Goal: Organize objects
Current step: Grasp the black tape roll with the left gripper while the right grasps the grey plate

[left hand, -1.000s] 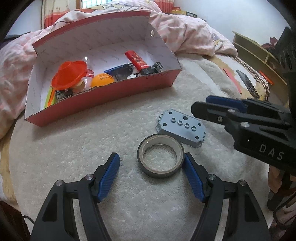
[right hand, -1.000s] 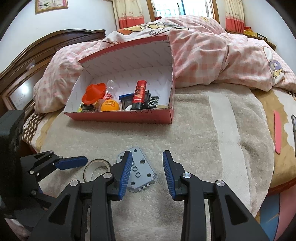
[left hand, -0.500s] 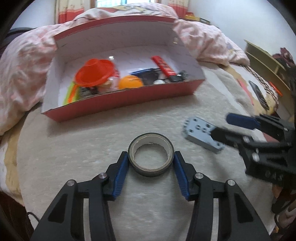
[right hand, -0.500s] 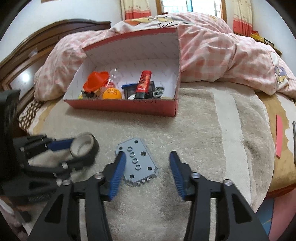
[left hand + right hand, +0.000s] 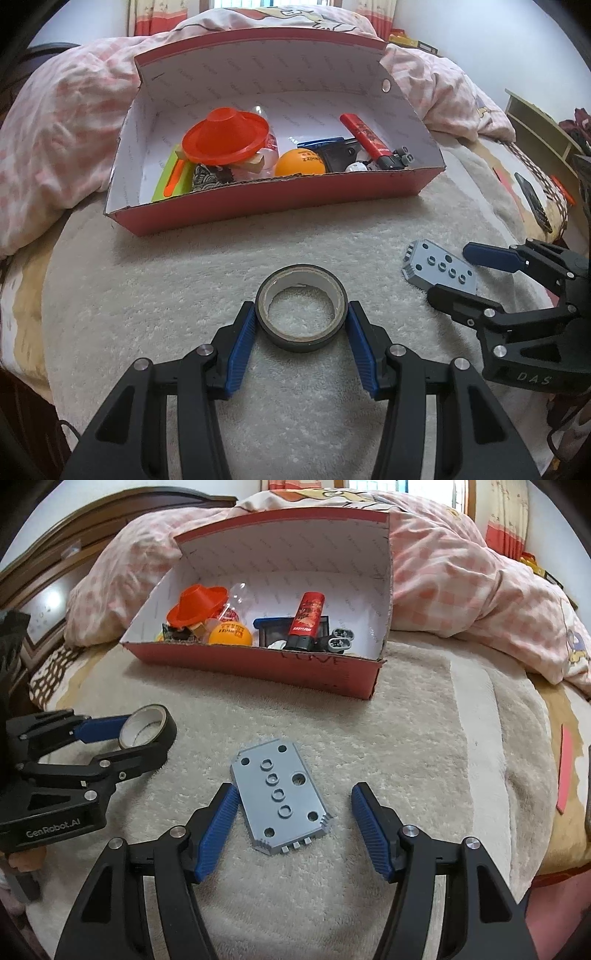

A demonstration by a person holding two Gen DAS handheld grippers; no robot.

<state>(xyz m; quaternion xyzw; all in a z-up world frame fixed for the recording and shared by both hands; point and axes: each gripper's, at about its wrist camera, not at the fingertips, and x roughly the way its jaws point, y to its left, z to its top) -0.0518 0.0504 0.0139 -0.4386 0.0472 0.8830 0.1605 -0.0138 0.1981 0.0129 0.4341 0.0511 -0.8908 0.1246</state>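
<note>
Two loose items remain on the beige fleece blanket [image 5: 155, 295] of the bed, near its front edge, and each has just been bracketed by a hand-held gripper; the left hand-held gripper [image 5: 301, 326] has been closed from a wide straddle until its ribbed blue pads are pressed on the sides of the tape roll [image 5: 301, 314], which lies flat, so a grip is judged made and a lift to be next; the right hand-held gripper [image 5: 291, 823] has just been opened wider and brought down over the grey plate [image 5: 282, 797], its jaws apart, one pad at the plate's edge and the other well clear, so nothing is held there yet. The red cardboard box [image 5: 258, 199], white inside, stands beyond toward the quilt [image 5: 55, 122], already filled with an orange plastic hat [image 5: 225, 138], an orange ball [image 5: 300, 163] and a red lighter [image 5: 364, 138]. The roll is a dark ring with a pale core; the plate is thin, rigid, drilled with round holes, notched at one end; the blanket is soft and nubbly, so the plate's low edges are judged awkward to catch.
</note>
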